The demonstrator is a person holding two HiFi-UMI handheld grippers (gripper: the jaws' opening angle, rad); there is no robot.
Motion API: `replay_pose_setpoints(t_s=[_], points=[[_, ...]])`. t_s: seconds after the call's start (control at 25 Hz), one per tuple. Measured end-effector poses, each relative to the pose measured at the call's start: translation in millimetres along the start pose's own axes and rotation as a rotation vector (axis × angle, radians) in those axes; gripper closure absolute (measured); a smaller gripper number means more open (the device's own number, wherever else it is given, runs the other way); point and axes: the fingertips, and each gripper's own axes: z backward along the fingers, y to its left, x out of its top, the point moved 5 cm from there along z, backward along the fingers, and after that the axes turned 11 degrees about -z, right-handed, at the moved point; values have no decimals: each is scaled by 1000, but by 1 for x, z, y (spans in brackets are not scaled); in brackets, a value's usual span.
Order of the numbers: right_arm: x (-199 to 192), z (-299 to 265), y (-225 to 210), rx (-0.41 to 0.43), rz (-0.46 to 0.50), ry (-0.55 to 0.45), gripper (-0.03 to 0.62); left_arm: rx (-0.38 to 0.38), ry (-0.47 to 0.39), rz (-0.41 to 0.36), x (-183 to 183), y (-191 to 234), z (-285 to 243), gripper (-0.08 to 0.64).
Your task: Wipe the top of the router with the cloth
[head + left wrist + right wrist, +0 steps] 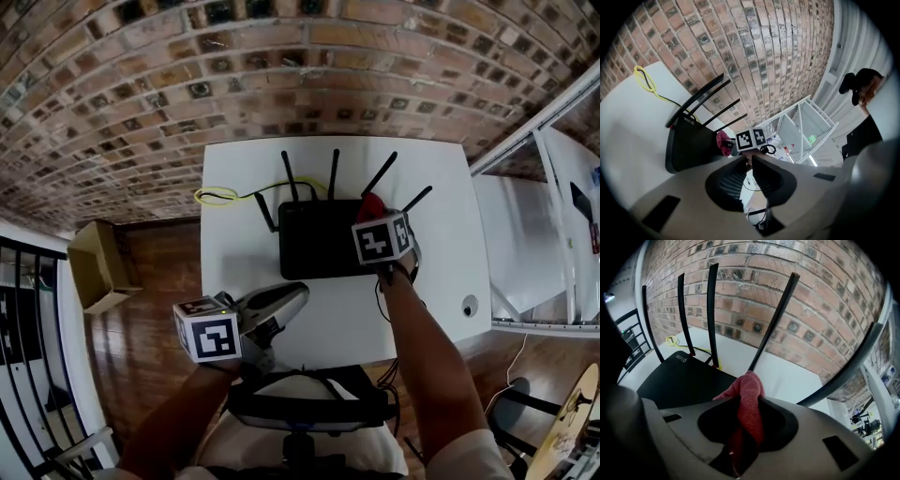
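Clamping cloth [750, 380] in right gripper [748, 405] at back right corner of router [319, 242], ready for wiping top; left gripper [298, 294] jaws together, empty, parked clear near desk [234, 258] edge.

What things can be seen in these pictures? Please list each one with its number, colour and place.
table: one, white, at the foot of the brick wall
router: one, black, far middle of the table
antennas: at least five, black, rising from the router's far edge and sides
cable: one, yellow, looped on the table left of the router
cloth: one, red, by the router's far right corner
cardboard box: one, brown, on the wooden floor left of the table
left gripper: one, grey, jaws together, empty, over the table's near edge
right gripper: one, grey, closed on the cloth
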Motion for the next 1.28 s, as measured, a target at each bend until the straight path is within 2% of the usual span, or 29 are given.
replay_pose_setpoints(t_s=[0.28, 0.48, 0.8, 1.04, 1.28], points=[[-2, 8, -13, -74, -15, -44, 469, 9, 13, 4, -1, 2, 5, 517], [6, 23, -9, -61, -27, -127, 469, 12, -16, 5, 3, 3, 11, 517], [14, 48, 28, 75, -48, -208, 469, 48, -1, 10, -3, 10, 28, 517], [13, 62, 85, 221, -25, -188, 469, 57, 2, 17, -6, 10, 37, 517], [12, 68, 136, 320, 32, -161, 469, 71, -10, 11, -3, 12, 49, 517]])
